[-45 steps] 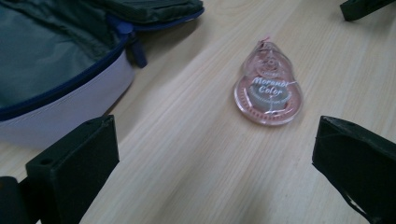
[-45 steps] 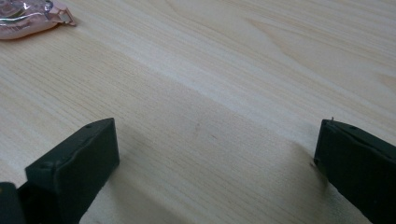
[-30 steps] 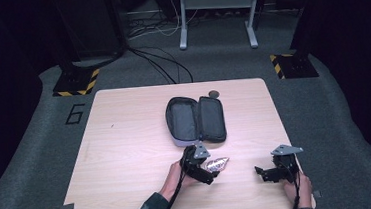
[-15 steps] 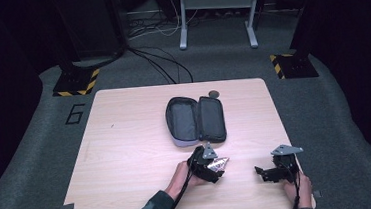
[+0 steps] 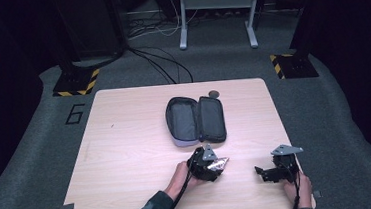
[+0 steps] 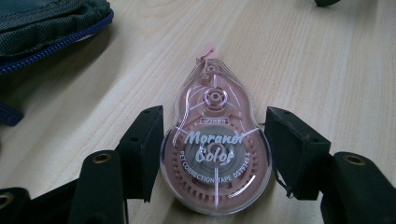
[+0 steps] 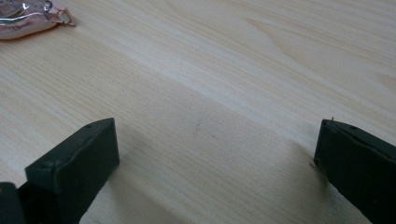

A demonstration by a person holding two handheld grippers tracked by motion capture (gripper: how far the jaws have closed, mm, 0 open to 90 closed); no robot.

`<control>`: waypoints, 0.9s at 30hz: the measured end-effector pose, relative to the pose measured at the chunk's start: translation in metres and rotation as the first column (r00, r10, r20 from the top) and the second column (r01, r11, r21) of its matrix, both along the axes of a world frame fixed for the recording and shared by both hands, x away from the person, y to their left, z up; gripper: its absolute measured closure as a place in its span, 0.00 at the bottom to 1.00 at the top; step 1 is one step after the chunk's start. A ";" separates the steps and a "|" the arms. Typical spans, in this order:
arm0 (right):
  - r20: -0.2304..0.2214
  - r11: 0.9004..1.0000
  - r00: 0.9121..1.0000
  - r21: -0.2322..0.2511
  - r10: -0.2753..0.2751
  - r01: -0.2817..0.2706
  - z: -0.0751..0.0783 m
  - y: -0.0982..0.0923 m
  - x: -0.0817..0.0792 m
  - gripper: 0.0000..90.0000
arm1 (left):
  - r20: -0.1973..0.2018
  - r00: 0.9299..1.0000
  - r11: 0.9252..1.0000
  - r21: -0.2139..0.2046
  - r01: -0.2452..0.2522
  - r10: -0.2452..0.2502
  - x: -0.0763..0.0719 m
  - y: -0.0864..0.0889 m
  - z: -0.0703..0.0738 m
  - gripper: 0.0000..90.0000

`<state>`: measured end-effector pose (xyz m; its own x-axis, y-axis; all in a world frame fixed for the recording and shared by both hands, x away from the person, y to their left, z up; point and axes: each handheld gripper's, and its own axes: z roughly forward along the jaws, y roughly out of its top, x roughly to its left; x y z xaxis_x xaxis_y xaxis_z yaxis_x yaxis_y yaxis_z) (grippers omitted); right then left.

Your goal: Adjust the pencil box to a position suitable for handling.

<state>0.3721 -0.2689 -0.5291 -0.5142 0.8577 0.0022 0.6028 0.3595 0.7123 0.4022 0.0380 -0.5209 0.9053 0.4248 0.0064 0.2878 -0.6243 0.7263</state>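
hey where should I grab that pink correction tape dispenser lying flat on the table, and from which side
Grip the correction tape dispenser across its wide round body, one jaw on each curved edge, coming in low from its rounded rear end. It lies flat with the narrow tip pointing away, and the tip tapers too much to pinch. The left hand-held gripper has just been closing there, the body between its jaws.

A light wood-grain table stands on grey carpet marked "6", with black-and-yellow striped bases behind it, loose cables across the floor, a grey metal frame, and dark surroundings beyond.
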 end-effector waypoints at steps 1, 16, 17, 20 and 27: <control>0.000 1.000 1.000 0.000 0.000 0.000 0.000 0.000 0.000 0.00 | 0.004 1.000 1.000 0.002 -0.003 0.003 0.000 0.000 0.000 0.44; 0.000 1.000 1.000 0.000 0.000 0.000 0.000 0.000 0.000 0.00 | 0.042 0.999 0.999 -0.029 -0.030 0.031 -0.001 0.018 0.013 0.44; 0.000 1.000 1.000 0.000 0.000 0.000 0.000 0.000 0.000 0.00 | 0.045 0.998 0.999 -0.029 -0.033 0.035 -0.001 0.020 0.014 0.44; 0.000 1.000 1.000 0.000 0.000 0.000 0.000 0.000 0.000 0.00 | 0.054 0.998 0.998 -0.036 -0.041 0.043 -0.003 0.026 0.018 0.44; 0.000 1.000 1.000 0.000 0.000 0.000 0.000 0.000 0.000 0.00 | 0.067 0.996 0.998 -0.037 -0.053 0.055 -0.008 0.042 0.025 0.44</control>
